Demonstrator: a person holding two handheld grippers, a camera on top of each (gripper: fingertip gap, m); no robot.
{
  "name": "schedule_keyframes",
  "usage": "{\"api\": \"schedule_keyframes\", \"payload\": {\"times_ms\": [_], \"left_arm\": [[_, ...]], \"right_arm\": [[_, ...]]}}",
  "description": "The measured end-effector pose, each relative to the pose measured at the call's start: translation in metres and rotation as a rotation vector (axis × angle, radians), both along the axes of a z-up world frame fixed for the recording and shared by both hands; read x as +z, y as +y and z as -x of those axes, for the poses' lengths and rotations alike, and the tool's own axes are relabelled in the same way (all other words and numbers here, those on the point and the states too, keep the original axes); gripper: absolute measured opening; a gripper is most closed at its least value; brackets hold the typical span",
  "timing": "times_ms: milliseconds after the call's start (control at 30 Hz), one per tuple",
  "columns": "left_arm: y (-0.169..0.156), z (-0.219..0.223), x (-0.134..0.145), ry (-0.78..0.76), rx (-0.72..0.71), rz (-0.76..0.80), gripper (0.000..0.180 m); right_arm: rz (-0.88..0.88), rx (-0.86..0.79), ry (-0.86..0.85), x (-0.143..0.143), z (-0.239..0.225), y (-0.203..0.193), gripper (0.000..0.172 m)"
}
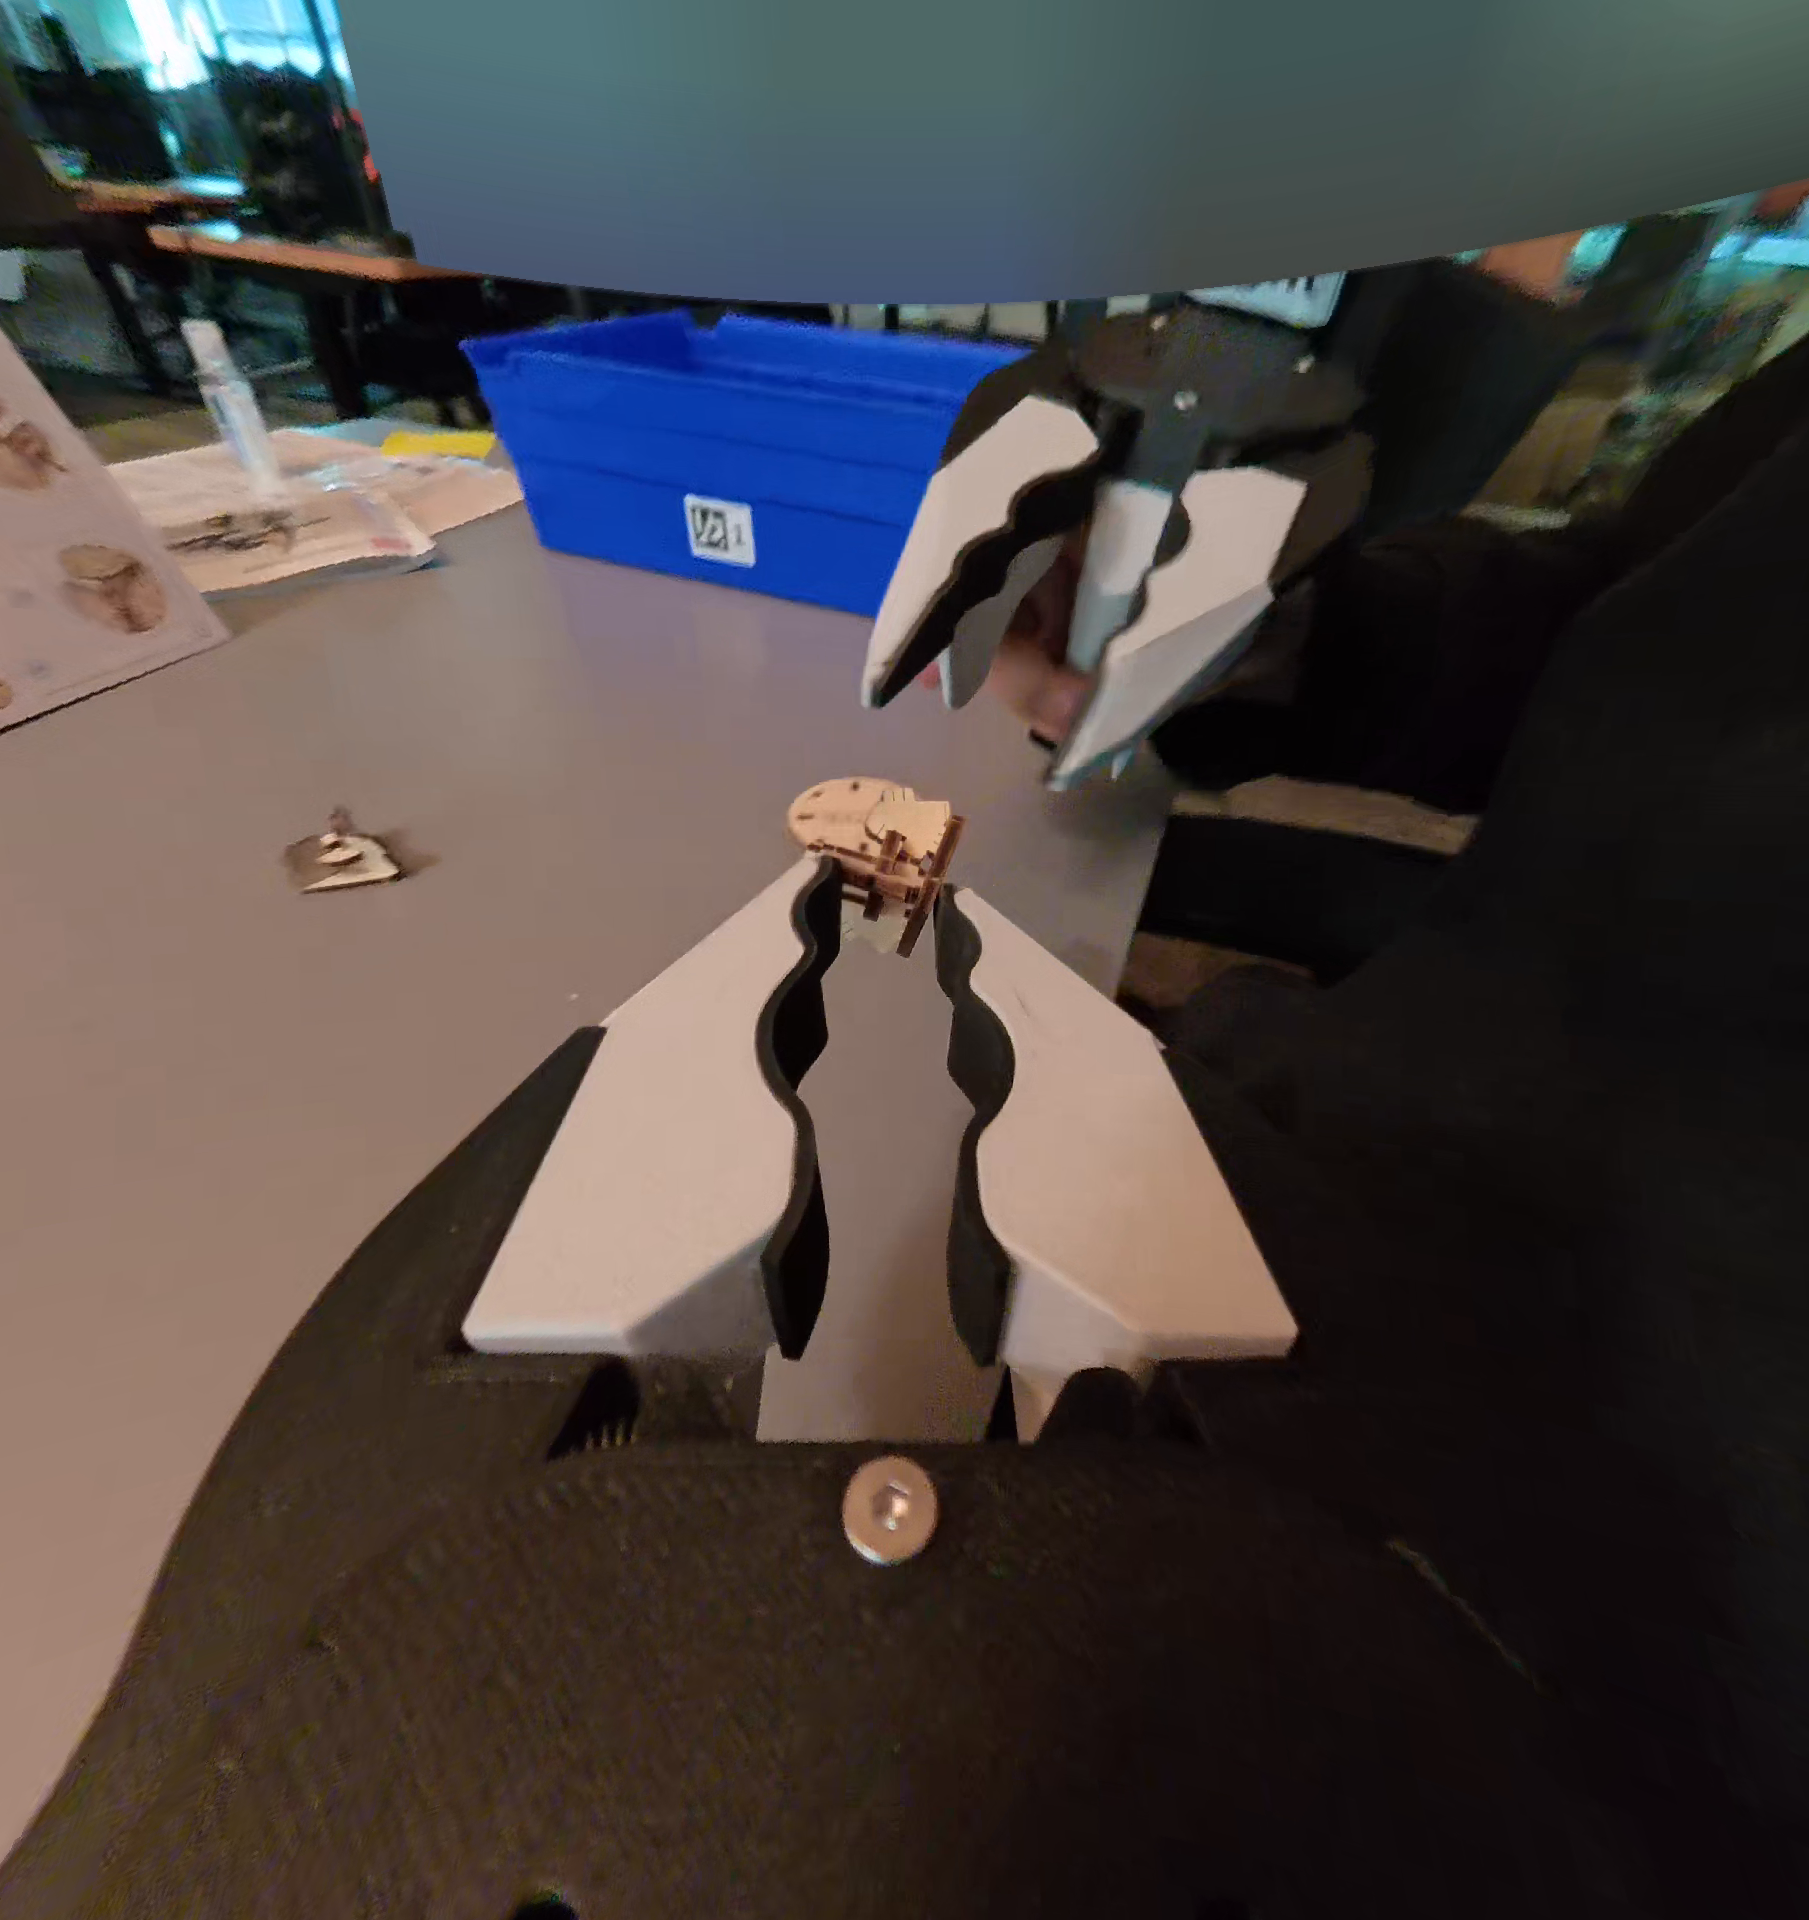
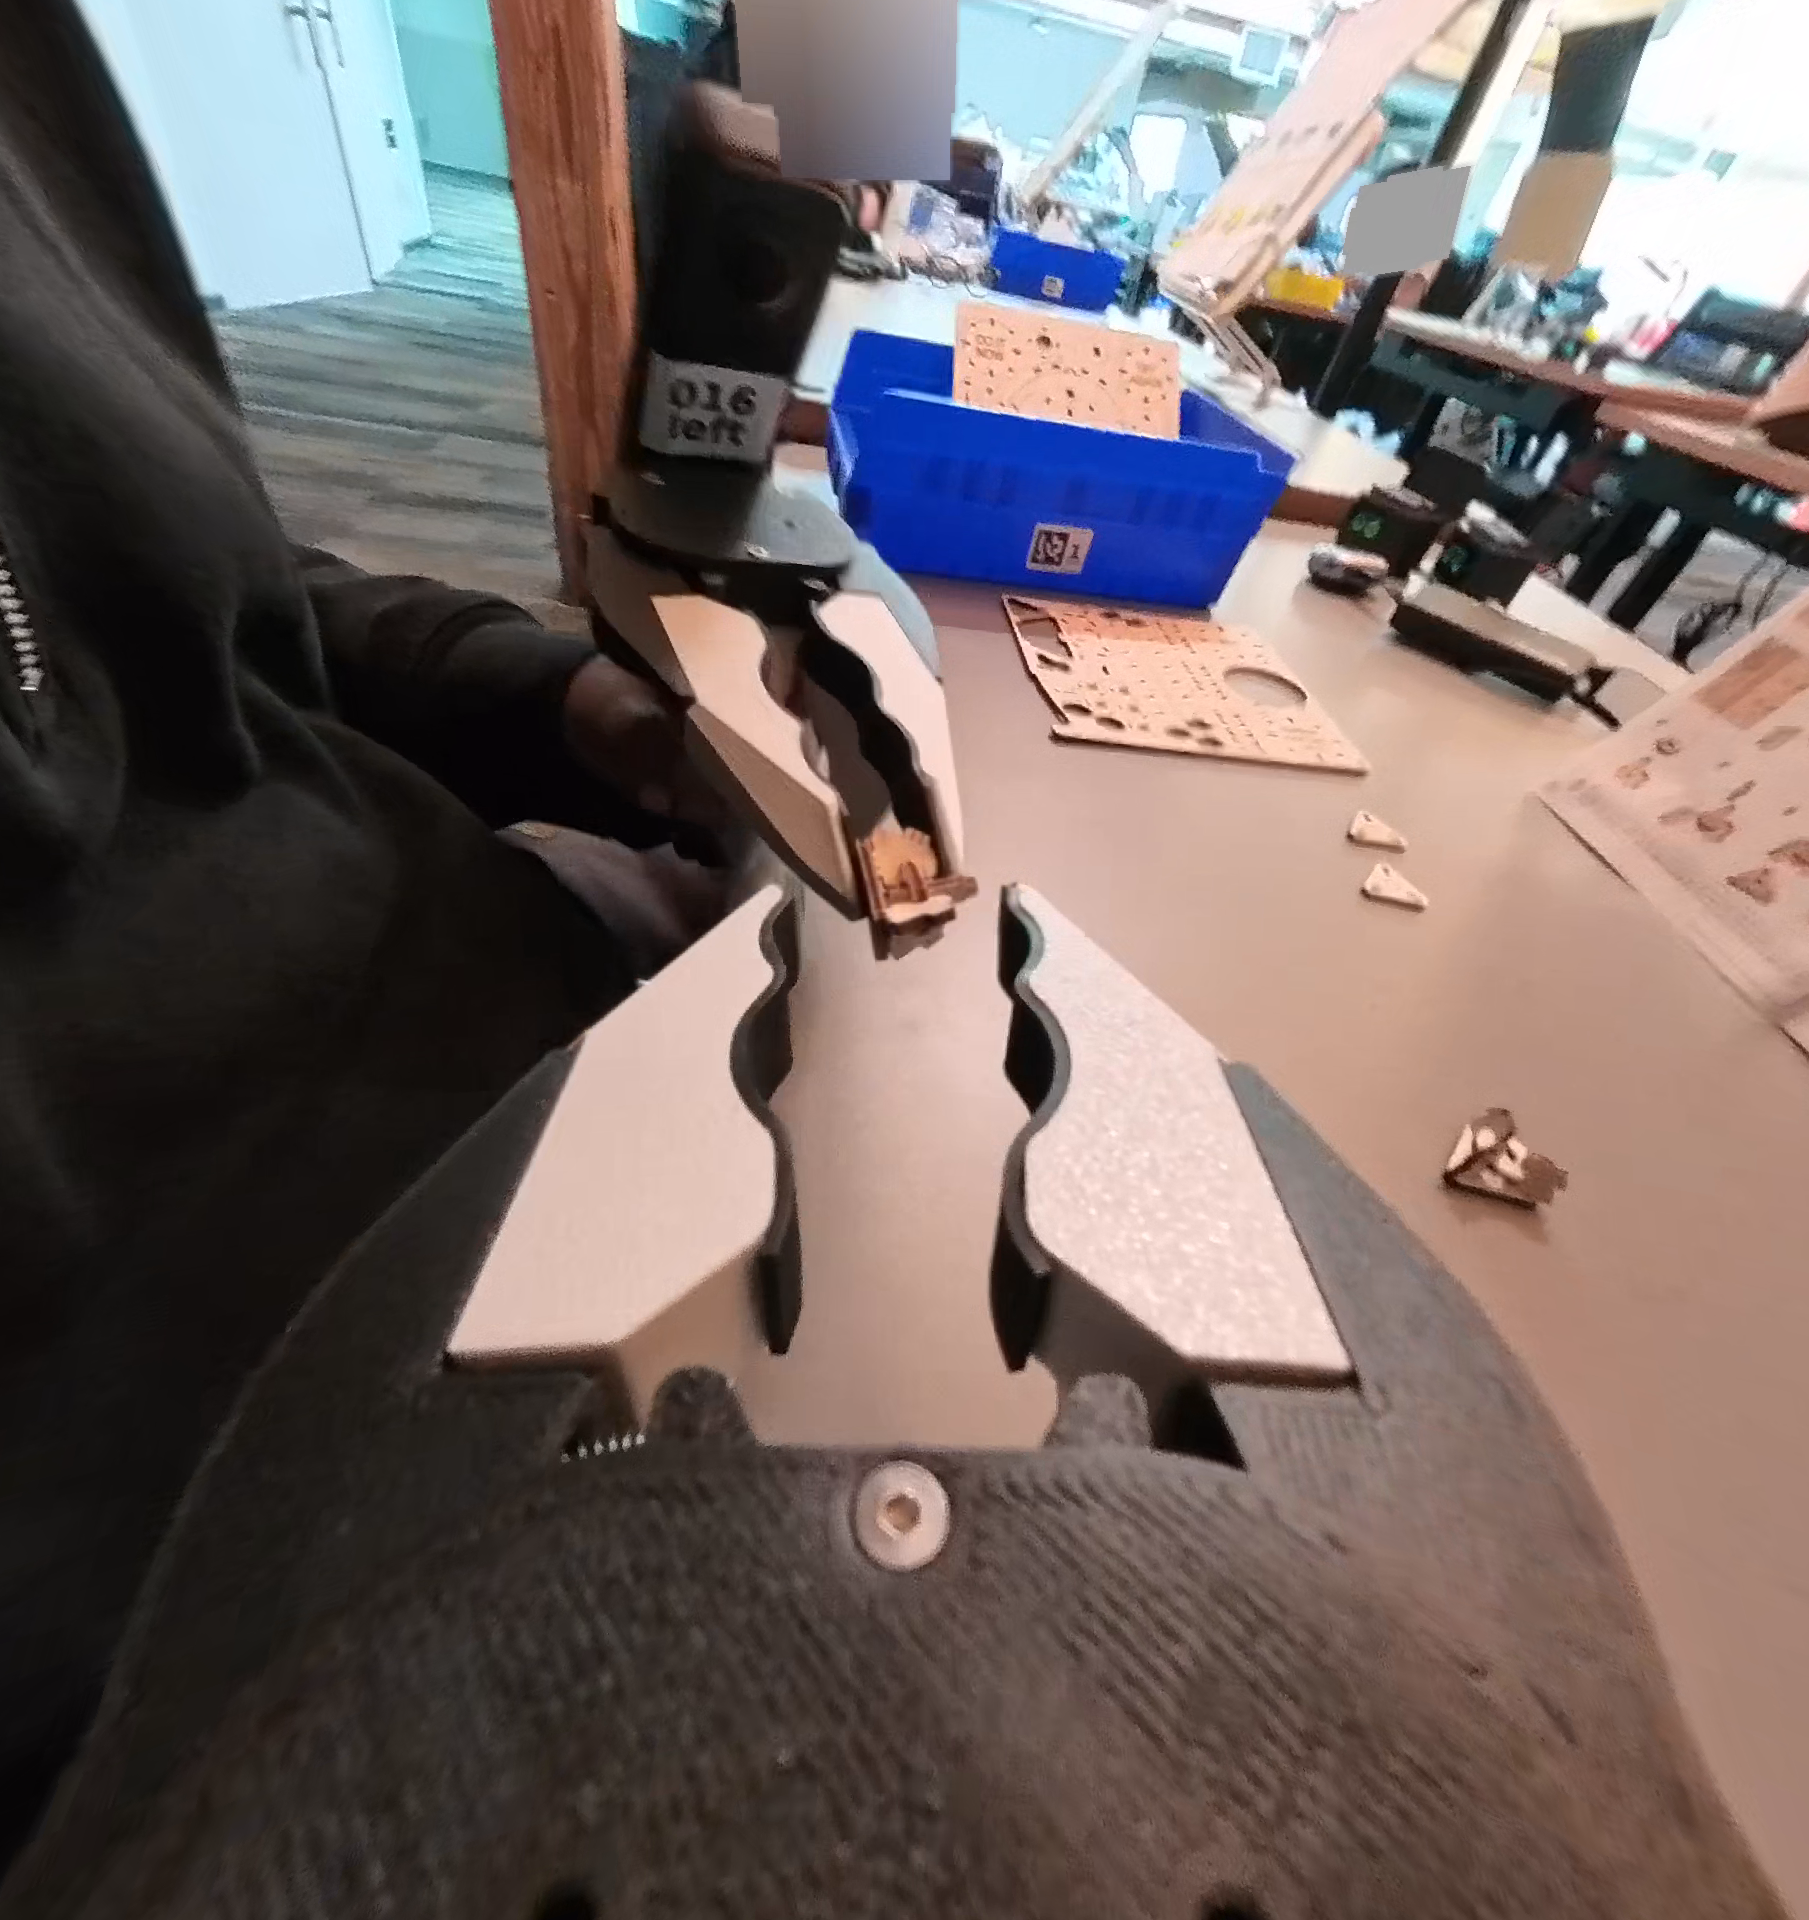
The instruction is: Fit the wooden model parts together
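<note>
My left gripper [image 1: 884,914] clamps the wooden assembly [image 1: 884,847] above the table [image 1: 464,1039]. Beyond the assembly stands the bin [image 1: 713,457]; my right gripper [image 2: 895,920] hangs open just beside it.

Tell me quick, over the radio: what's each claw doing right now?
Left gripper clamped on small wooden assembly, held above grey table. Right gripper open, empty, fingertips just short of it. Nothing between them.

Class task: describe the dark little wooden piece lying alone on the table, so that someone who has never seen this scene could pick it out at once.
Start at the blue bin at the back of the grey table, then come forward past the flat punched-out plywood sheet and the two pale wedge pieces. Nearer the camera lies the dark wooden piece, alone. Its scorched brown edges set it apart from the pale wedges.
</note>
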State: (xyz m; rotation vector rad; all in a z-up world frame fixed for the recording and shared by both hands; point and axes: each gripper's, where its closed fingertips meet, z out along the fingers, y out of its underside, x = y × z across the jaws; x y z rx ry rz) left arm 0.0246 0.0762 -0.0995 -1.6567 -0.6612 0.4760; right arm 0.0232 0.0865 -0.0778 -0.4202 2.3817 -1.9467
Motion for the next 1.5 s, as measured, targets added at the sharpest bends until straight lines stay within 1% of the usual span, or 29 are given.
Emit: {"api": "schedule_keyframes", "payload": {"times_ms": [67,133,200,233,300,433,533,567,600,700,800,867,933,967,1067,1200,1333,1500], "left_arm": [[-0.002,0.005,-0.005,0.019,0.047,0.091,0.017],[-0.003,0.010,-0.015,0.033,0.094,0.228,0.017],[-0.002,0.015,-0.026,0.072,0.128,0.376,0.017],[0.000,0.015,-0.030,0.091,0.127,0.419,0.017],[0.003,0.016,-0.035,0.106,0.136,0.469,0.017],[0.003,0.018,-0.045,0.109,0.140,0.550,0.017],[0.000,0.019,-0.054,0.073,0.146,0.606,0.018],[-0.001,0.019,-0.059,0.045,0.146,0.624,0.020],[-0.002,0.017,-0.064,0.005,0.137,0.630,0.027],[-0.003,0.011,-0.073,-0.111,0.104,0.590,0.037],[-0.004,0.007,-0.075,-0.172,0.098,0.518,0.040],[-0.005,0.006,-0.075,-0.202,0.109,0.459,0.038],[-0.006,0.006,-0.077,-0.233,0.118,0.414,0.034],[-0.007,0.007,-0.075,-0.238,0.127,0.394,0.032],[-0.008,0.011,-0.067,-0.251,0.145,0.327,0.029],[-0.005,0.014,-0.064,-0.318,0.135,0.248,0.026],[-0.005,0.017,-0.075,-0.371,0.152,0.281,0.025],[-0.002,0.021,-0.075,-0.382,0.166,0.258,0.017]], "right_arm": [[-0.092,-0.072,-0.062,-0.016,0.013,-0.003,0.032],[-0.198,-0.087,-0.170,-0.033,0.014,-0.006,0.033],[-0.233,-0.103,-0.262,-0.041,0.013,-0.010,0.031],[-0.227,-0.119,-0.286,-0.042,0.014,-0.012,0.028],[-0.231,-0.156,-0.297,-0.048,0.020,-0.013,0.013],[-0.284,-0.155,-0.303,-0.059,0.021,-0.013,0.012],[-0.322,-0.161,-0.244,-0.066,0.023,-0.012,0.007],[-0.336,-0.166,-0.214,-0.069,0.024,-0.012,0.003],[-0.349,-0.168,-0.183,-0.072,0.025,-0.012,0.001],[-0.405,-0.166,-0.084,-0.083,0.021,-0.014,0.000],[-0.417,-0.176,0.012,-0.087,0.019,-0.015,0.001],[-0.417,-0.167,0.008,-0.087,0.018,-0.013,0.002],[-0.412,-0.168,-0.023,-0.085,0.019,-0.011,0.014],[-0.403,-0.170,-0.037,-0.083,0.020,-0.010,0.016],[-0.381,-0.171,-0.055,-0.079,0.021,-0.008,0.012],[-0.393,-0.173,-0.014,-0.083,0.021,-0.009,0.006],[-0.399,-0.166,0.014,-0.084,0.020,-0.012,0.003],[-0.403,-0.153,0.007,-0.085,0.019,-0.012,0.000]]}}
